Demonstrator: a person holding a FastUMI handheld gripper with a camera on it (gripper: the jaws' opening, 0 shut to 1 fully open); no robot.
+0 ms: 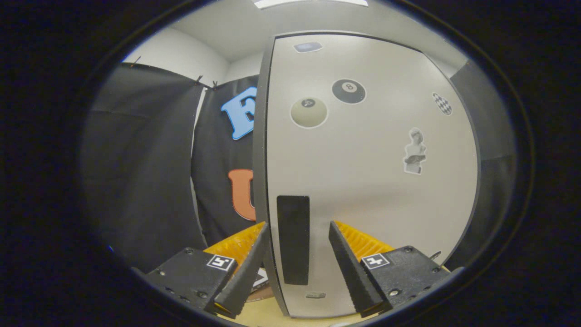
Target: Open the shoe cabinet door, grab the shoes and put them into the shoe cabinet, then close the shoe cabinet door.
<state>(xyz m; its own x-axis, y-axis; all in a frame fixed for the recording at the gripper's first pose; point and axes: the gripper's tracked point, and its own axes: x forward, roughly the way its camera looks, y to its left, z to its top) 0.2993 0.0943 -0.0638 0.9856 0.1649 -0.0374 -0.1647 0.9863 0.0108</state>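
The gripper (297,231) has its fingers spread, one on each side of the door's (372,181) left edge. The dark handle (293,239) on the door face stands between the fingers, closer to the left one; neither finger clearly touches it. The door rises upright just ahead, pale, with stickers (348,91) on its upper part. Black cloth (145,172) hangs beyond, left of the door.
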